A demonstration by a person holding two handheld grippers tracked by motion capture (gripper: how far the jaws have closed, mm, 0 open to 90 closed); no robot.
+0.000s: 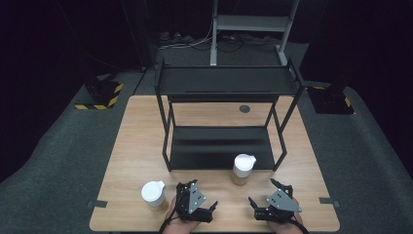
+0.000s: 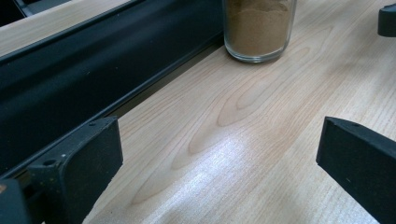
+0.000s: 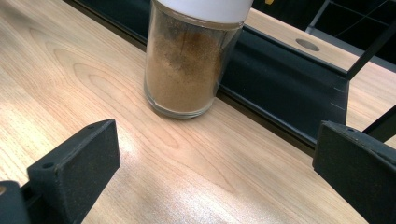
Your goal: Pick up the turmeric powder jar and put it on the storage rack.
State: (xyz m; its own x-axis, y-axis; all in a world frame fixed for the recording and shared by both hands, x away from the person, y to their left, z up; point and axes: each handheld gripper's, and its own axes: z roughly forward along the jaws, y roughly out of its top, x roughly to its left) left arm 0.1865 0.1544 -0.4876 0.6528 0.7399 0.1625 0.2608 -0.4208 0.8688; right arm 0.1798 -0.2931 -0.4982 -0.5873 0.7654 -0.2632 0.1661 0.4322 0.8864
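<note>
Both the left gripper and the right gripper stand released low in the frame; the spice jar sits centre, touching nothing; glass looks rigid, slick, breakable; grip its straight wall below the white lid.

Dark room — grey carpet, wooden table, black shelf rack.

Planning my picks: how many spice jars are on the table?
2: one jar stands by the shelf rack's front edge; the other jar sits just left of the left gripper.
</note>
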